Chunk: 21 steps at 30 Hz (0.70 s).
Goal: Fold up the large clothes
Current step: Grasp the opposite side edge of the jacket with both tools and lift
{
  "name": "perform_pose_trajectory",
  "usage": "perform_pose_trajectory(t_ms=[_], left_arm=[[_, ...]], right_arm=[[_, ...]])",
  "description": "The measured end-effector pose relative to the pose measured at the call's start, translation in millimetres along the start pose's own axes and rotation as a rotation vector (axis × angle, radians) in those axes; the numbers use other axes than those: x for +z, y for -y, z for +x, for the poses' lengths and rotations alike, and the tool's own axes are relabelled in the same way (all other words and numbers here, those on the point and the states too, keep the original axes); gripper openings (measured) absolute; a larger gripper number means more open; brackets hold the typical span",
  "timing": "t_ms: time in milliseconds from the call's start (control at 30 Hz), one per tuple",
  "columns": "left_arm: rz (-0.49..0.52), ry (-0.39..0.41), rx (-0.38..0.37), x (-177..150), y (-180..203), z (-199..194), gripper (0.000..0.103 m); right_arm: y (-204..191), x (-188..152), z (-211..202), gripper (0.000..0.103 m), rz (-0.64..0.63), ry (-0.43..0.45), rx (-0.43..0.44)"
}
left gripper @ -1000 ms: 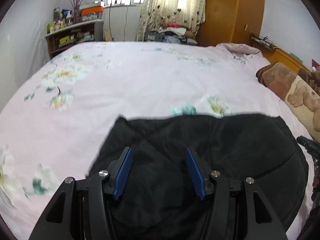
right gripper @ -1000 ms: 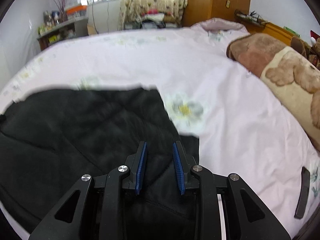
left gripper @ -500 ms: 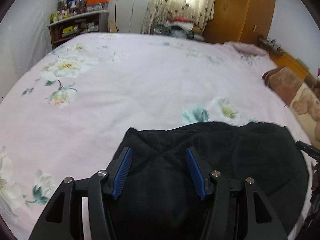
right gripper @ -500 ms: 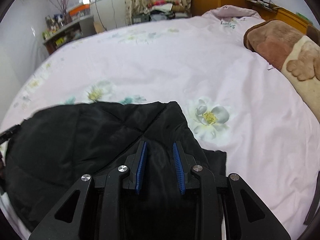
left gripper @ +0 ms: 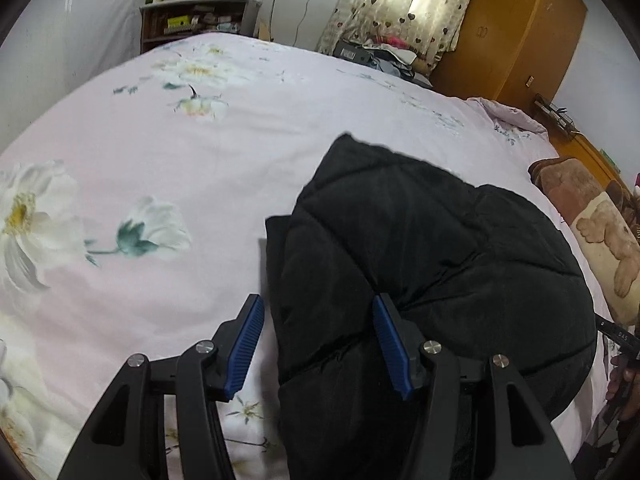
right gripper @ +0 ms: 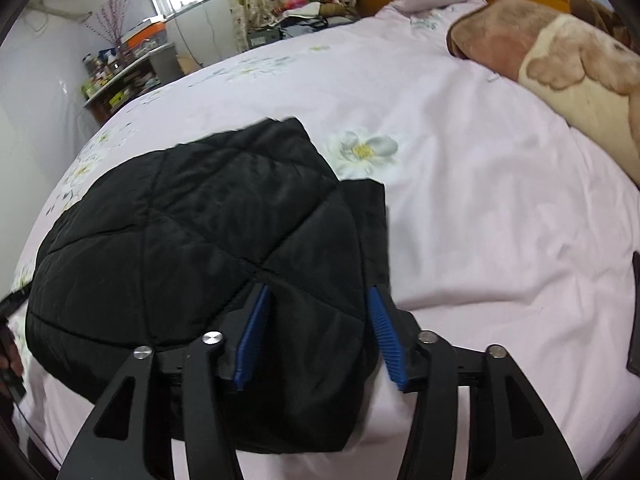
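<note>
Right wrist: black quilted jacket point(right gripper: 192, 232) lies folded on floral bedspread point(right gripper: 480, 200).

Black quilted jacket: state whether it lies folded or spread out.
Folded. The black quilted jacket sits as a compact bundle on the pink bedspread, with a doubled layer showing at its right edge.

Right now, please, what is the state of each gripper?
Left gripper: open, not pressing the black quilted jacket beneath it.
Right gripper: jaws opening, the jacket lies between them, unpressed.

Matt black quilted jacket point(left gripper: 420, 248), smooth floral cotton bedsheet point(left gripper: 160, 152), plush blanket point(right gripper: 560, 52)
</note>
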<state>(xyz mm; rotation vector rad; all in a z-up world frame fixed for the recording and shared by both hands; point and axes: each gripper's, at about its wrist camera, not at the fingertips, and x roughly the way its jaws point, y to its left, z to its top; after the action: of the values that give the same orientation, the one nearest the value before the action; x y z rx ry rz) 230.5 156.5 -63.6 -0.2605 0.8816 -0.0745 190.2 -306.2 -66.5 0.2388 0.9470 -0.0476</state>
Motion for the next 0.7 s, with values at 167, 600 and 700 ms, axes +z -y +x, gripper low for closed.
perform_pose_trajectory(t_ms=[167, 600, 700], left_arm=[[-0.009, -0.015, 0.0, 3.0, 0.9, 17.5, 0.067], [-0.074, -0.07, -0.058, 8.0, -4.4, 48.2, 0.08], [-0.081, -0.075, -0.066, 6.5, -4.6, 50.2, 0.081]], right_arm=[[8.9, 5.7, 13.4, 0.055, 0.032, -0.02, 0.006], [29.1, 5.1, 43.6, 0.066, 0.118, -0.11, 0.105], [32.2, 6.4, 48.9, 0.066, 0.135, -0.122, 0.126]])
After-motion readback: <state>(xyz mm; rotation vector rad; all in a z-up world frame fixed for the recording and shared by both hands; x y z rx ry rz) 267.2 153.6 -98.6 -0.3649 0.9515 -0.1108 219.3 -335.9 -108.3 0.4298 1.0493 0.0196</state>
